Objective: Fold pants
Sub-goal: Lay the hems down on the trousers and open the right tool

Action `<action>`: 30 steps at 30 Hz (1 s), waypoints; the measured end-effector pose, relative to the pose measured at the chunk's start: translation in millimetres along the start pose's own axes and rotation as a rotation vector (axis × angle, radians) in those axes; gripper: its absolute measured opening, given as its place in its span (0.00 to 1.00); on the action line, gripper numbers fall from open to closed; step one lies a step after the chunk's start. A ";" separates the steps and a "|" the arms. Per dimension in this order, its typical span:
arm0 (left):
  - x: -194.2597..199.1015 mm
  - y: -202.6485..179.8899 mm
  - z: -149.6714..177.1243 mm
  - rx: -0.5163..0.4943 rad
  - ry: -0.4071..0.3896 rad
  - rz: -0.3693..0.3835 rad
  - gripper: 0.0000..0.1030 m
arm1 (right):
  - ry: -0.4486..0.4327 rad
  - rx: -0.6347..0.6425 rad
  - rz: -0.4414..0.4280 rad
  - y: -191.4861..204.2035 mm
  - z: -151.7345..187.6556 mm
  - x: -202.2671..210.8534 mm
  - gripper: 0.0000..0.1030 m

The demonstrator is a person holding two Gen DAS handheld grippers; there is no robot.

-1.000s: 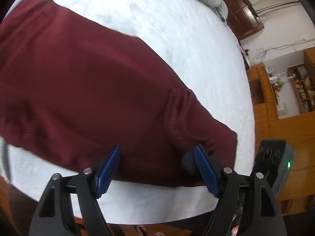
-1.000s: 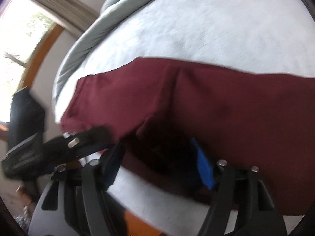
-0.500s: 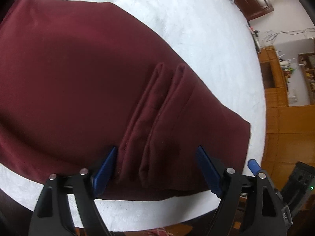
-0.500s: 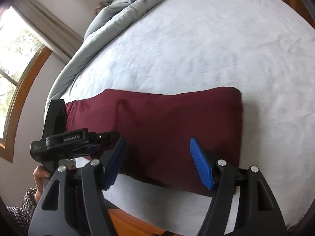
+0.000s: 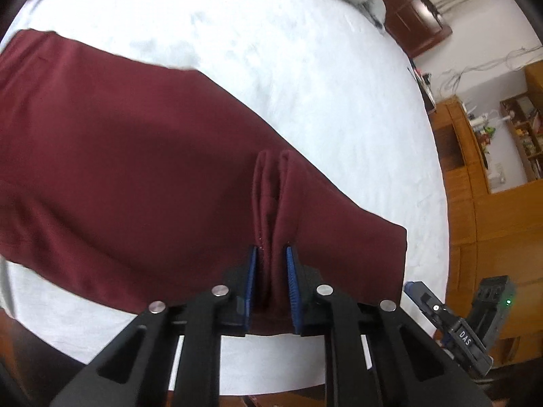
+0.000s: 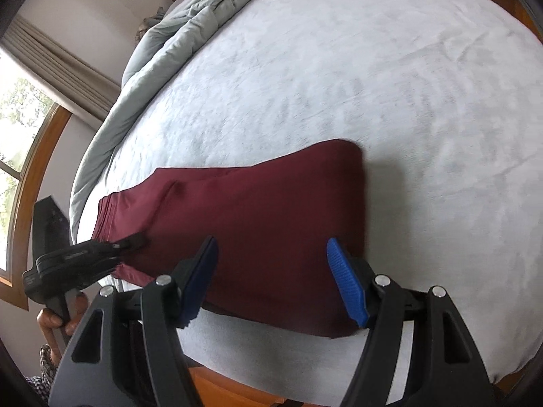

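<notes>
Since half a second ago the left gripper (image 5: 271, 271) has closed its jaws on the bunched pleat of cloth that stood loose between its blue pads — they now pinch it tight — and the right gripper (image 6: 276, 279) has drawn back a little from the cloth's near edge, its jaws as wide as they were.

The bed (image 6: 373, 68), covered in a pale grey-white sheet, fills most of both views. A grey-green quilt (image 6: 176, 34) is heaped along its far side, toward the curtained window (image 6: 20, 135). The pants (image 5: 135, 169), dark maroon, lie flat across the near part of the bed in a long folded band, close to the edge; in the right wrist view the band runs from a stitched end at the left (image 6: 108, 213) to a rounded fold at the right (image 6: 353, 183).

In the left wrist view a narrow double ridge of fabric (image 5: 271, 196) rises from the flat cloth and runs straight into the closed jaws. The right gripper hangs over the near edge of the pants with its jaws standing apart and nothing held; the cloth lies below and between them, untouched as far as can be seen.

At the left of the right wrist view a hand (image 6: 54, 318) grips the handle of the left tool, beside a checked sleeve.
</notes>
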State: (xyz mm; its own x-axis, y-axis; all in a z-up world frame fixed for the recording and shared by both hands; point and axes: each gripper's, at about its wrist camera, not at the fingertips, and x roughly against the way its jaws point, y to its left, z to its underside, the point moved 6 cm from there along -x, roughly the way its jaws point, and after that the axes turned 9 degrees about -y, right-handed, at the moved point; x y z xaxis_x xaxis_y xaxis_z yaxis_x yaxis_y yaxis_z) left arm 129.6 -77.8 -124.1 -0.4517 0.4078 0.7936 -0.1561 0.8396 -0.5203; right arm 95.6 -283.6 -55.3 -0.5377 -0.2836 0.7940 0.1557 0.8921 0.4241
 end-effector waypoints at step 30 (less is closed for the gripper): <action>-74.6 3.2 -48.4 -0.071 0.117 -0.045 0.51 | 0.203 -0.114 -0.121 -46.2 31.6 -38.6 0.69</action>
State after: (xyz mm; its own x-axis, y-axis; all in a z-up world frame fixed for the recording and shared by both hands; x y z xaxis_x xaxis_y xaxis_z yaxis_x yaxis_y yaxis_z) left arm 205.3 -88.2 -169.7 -0.3396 0.4042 0.8493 -0.1093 0.8799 -0.4625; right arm 83.0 -302.8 -119.3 -0.3825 -0.4608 0.8008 0.1986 0.8055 0.5584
